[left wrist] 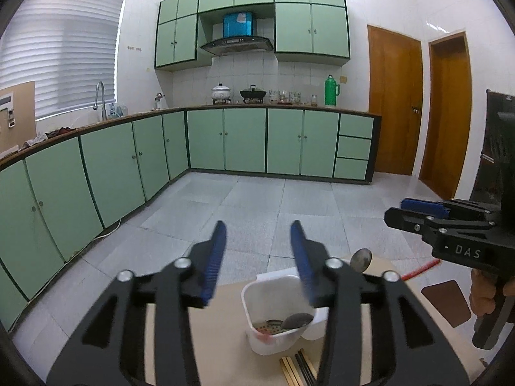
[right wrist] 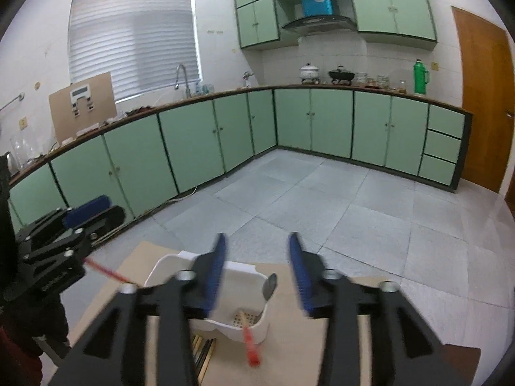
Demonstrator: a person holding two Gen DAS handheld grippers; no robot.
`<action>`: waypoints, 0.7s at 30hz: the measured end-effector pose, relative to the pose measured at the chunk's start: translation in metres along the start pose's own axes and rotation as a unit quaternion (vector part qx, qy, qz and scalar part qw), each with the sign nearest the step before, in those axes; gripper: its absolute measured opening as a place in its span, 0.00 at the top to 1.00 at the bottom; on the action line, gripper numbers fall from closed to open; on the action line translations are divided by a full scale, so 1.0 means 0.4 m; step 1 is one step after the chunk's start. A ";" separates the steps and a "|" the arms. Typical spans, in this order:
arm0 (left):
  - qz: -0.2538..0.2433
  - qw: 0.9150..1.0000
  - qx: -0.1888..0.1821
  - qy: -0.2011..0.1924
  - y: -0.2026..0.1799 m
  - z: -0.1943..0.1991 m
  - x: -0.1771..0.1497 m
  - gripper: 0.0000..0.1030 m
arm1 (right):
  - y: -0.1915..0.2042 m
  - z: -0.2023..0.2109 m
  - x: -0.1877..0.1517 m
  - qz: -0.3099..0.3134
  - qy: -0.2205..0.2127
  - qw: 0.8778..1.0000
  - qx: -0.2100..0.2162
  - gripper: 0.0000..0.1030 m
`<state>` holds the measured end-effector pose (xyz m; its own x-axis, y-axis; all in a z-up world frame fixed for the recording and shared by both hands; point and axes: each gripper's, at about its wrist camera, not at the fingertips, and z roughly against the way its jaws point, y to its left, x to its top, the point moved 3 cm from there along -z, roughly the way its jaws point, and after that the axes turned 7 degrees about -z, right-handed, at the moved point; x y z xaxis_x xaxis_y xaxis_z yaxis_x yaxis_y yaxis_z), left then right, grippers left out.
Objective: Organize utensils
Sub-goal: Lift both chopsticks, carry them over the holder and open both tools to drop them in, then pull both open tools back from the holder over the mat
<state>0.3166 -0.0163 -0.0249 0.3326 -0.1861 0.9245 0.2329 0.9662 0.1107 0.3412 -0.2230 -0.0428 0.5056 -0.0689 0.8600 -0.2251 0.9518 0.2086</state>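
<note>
Evidently between picks: both tongs, left (left wrist: 257,257) and right (right wrist: 256,267), gape empty above the white utensil holder (left wrist: 257,302); next, chopsticks (left wrist: 297,370) at 6 o'clock.

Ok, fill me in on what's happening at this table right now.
A person holds a two-finger gripper in each hand above a tabletop. Both the left gripper and the right gripper are open and hold nothing. Below them stands a white utensil holder with a metal spoon leaning inside it and a red-handled utensil sticking out over its rim. Several chopsticks lie on the table beside the holder, not yet put in.
</note>
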 end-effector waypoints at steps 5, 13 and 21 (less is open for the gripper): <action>0.003 1.000 0.009 -0.004 0.009 0.049 -0.009 0.48 | -0.029 0.053 -0.020 -0.021 -0.016 1.000 -0.005 0.41; 0.007 1.000 0.014 0.011 -0.004 0.163 -0.098 0.37 | -0.041 0.166 -0.132 -0.036 -0.028 0.999 -0.004 0.24; 0.013 0.997 0.001 0.076 -0.050 0.231 -0.270 0.31 | -0.016 0.208 -0.312 -0.047 0.014 0.999 -0.015 0.11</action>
<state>0.1916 0.0010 -0.0931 0.4742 -0.1852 0.8607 0.2201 0.9715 0.0878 0.2102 -0.2453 -0.1126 0.5465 -0.1511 0.8237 -0.1503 0.9499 0.2740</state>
